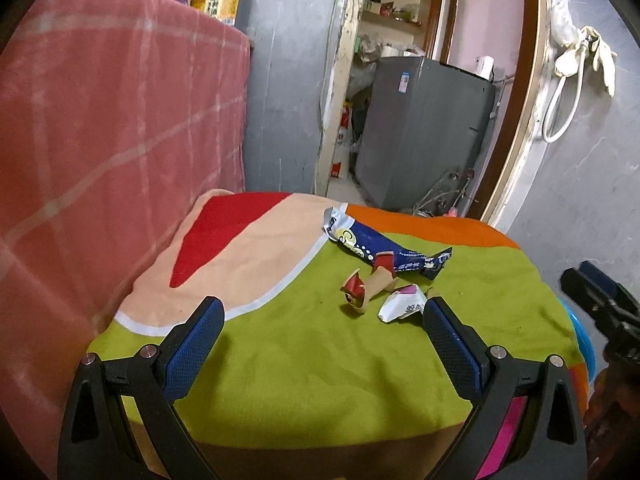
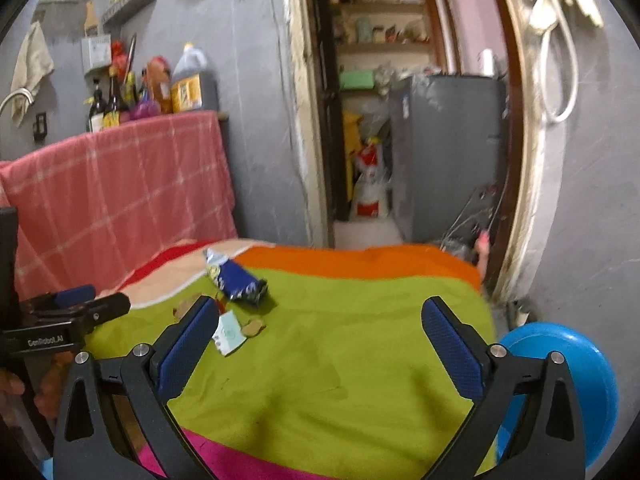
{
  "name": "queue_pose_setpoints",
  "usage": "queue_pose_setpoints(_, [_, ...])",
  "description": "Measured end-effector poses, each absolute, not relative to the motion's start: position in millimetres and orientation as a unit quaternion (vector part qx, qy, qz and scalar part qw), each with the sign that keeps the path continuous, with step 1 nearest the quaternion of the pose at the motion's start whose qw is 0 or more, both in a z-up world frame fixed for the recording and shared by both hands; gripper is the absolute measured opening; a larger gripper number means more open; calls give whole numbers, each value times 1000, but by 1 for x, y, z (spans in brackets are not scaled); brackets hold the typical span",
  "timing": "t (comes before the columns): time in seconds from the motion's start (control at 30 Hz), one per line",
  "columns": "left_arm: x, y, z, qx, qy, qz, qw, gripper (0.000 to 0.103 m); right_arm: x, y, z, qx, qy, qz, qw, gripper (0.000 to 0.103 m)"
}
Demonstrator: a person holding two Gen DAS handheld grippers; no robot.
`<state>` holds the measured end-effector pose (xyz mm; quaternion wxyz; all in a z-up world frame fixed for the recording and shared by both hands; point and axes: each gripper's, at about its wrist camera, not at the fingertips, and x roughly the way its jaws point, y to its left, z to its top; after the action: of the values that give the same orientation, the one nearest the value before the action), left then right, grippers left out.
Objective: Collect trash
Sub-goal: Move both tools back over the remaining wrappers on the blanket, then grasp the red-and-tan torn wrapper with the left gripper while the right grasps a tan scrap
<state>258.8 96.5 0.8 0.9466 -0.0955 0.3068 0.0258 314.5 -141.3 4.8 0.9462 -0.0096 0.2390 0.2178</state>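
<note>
Table surface: multicoloured cloth, mostly green. Trash sits on its far green part: blue wrapper, torn red-brown scraps, white paper. Left gripper and right gripper both spread wide, empty. Grey walls, open doorway, blue bin beside table.

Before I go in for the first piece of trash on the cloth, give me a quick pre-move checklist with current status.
1. Left gripper open and holding nothing: ok.
2. Right gripper open and holding nothing: ok.
3. Trash in sight: ok. Blue wrapper, torn red-and-brown scrap and white paper lie on the green cloth.
4. Pieces apart enough for a single pick: not ok; they lie close together, possibly touching.
5. Path from left gripper to the white paper: ok, only bare cloth between.
6. Place for the trash: cannot tell; a blue basin sits beside the table, its purpose unclear.
</note>
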Motion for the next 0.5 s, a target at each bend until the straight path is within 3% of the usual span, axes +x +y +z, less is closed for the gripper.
queue_pose_setpoints(0.1, [269,96,-3,-93,315,16,945,95,327,-133,-2,-17,263,227,938,84])
queue_pose_setpoints(0.27, [290,91,-10,-85,334,-4,939,79,344,-121,-12,-20,304,240,922,74])
queue_pose_setpoints(0.5, [312,91,-23,-87,366,-22,926,59,361,-95,-25,-57,354,254,898,47])
